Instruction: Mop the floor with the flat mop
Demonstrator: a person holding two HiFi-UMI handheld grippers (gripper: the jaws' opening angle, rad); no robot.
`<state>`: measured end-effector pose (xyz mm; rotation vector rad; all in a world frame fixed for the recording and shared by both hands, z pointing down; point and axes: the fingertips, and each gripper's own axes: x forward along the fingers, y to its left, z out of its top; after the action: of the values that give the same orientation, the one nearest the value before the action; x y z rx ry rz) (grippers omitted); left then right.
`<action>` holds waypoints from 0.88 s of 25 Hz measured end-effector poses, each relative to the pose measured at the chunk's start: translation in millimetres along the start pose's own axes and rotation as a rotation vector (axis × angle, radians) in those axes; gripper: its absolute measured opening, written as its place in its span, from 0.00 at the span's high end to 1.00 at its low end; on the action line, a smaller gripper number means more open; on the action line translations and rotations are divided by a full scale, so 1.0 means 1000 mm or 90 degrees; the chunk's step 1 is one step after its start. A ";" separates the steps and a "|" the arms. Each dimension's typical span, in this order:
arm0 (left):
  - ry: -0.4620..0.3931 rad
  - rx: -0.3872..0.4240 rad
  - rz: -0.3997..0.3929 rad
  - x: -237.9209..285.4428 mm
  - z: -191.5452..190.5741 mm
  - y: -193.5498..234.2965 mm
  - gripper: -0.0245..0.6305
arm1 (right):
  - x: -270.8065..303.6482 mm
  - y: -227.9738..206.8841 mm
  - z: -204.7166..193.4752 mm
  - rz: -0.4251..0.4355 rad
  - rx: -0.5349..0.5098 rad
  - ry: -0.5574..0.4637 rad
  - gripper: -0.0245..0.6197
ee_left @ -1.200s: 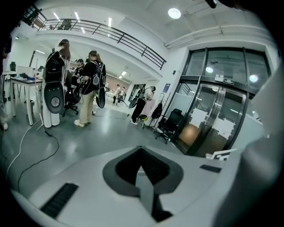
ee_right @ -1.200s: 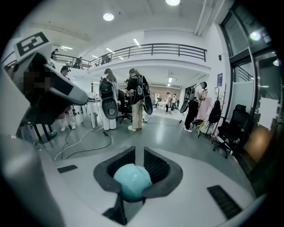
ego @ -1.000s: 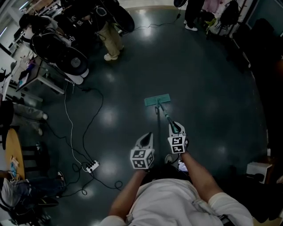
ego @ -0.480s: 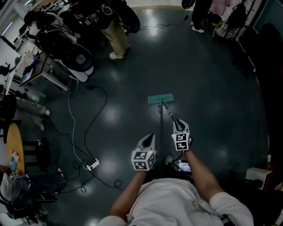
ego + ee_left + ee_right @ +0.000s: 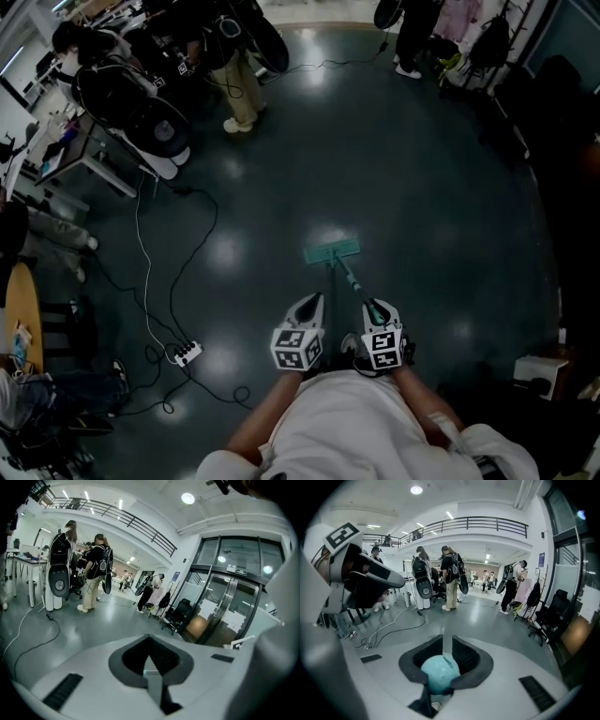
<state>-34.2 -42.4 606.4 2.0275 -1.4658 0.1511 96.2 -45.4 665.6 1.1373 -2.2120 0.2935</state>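
Observation:
The flat mop's teal head lies flat on the dark floor just ahead of me. Its thin handle slants back to my right gripper, which is shut on it. In the right gripper view the handle's rounded teal end fills the space between the jaws of that right gripper. My left gripper hovers beside it on the left, apart from the handle. In the left gripper view the left gripper is shut with nothing held.
A white cable and black cords run over the floor at left to a power strip. People and black equipment stand at the back left. A white box sits at the right.
The mop head has slid back toward me over the floor. Both grippers have drawn in closer to my body, the right one still on the handle.

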 end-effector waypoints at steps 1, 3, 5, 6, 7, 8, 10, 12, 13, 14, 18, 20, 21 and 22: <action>0.001 -0.002 -0.002 -0.001 -0.002 -0.001 0.96 | -0.001 -0.001 -0.002 -0.002 0.003 0.001 0.86; 0.006 -0.002 -0.006 0.000 -0.006 -0.004 0.96 | 0.000 -0.006 -0.004 -0.006 0.012 0.001 0.86; 0.007 -0.002 -0.010 0.000 -0.009 -0.009 0.96 | 0.001 -0.010 -0.004 -0.006 0.018 -0.002 0.86; 0.007 -0.001 -0.011 0.001 -0.010 -0.012 0.96 | 0.000 -0.011 -0.003 -0.006 0.018 -0.003 0.86; 0.006 -0.001 -0.012 0.000 -0.010 -0.014 0.96 | -0.001 -0.011 -0.003 -0.005 0.017 -0.004 0.86; 0.005 0.000 -0.013 0.000 -0.010 -0.016 0.96 | -0.001 -0.011 -0.002 -0.004 0.016 -0.006 0.86; 0.005 0.002 -0.015 0.000 -0.009 -0.018 0.96 | -0.001 -0.009 -0.002 -0.001 0.011 -0.007 0.86; 0.003 0.006 -0.014 0.000 -0.009 -0.018 0.96 | 0.001 -0.008 -0.003 0.001 0.000 -0.010 0.86; 0.001 0.006 -0.013 0.000 -0.009 -0.018 0.96 | 0.002 -0.008 -0.003 0.001 -0.007 -0.016 0.86; 0.000 0.005 -0.013 -0.001 -0.009 -0.017 0.96 | 0.003 -0.008 -0.003 0.000 -0.011 -0.021 0.86; -0.001 0.004 -0.012 -0.003 -0.007 -0.014 0.96 | 0.003 -0.004 0.001 0.001 -0.007 -0.019 0.86; -0.002 0.003 -0.013 -0.005 -0.006 -0.013 0.96 | 0.003 -0.003 0.001 0.001 -0.009 -0.017 0.86; -0.002 0.003 -0.013 -0.005 -0.006 -0.013 0.96 | 0.004 -0.003 0.000 0.000 -0.009 -0.016 0.86; -0.002 0.004 -0.014 -0.006 -0.007 -0.014 0.96 | 0.003 -0.002 -0.001 -0.001 -0.007 -0.015 0.86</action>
<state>-22.5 -31.5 603.7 2.0494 -1.4468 0.1435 97.2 -48.5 668.5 1.1417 -2.2308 0.2676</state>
